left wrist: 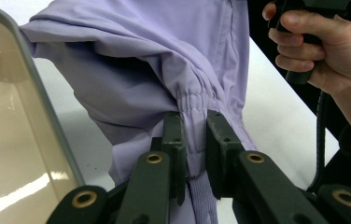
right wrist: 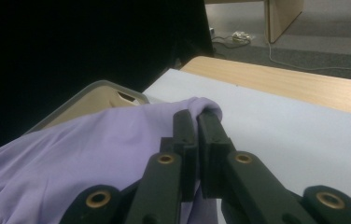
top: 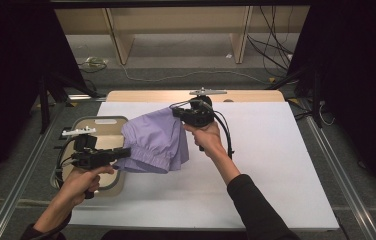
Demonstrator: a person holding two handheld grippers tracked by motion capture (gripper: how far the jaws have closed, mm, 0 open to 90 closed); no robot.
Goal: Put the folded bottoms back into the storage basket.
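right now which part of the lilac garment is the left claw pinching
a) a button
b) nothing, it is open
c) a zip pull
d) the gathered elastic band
d) In the left gripper view the left claw is shut on the puckered, stitched elastic band of the lilac garment, with the band squeezed between its jaws.

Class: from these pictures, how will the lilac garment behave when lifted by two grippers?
Probably floppy: the lilac garment sags in folds between the left gripper and right gripper. Likely light, as thin pinches hold it up. Its smooth fabric might slip.
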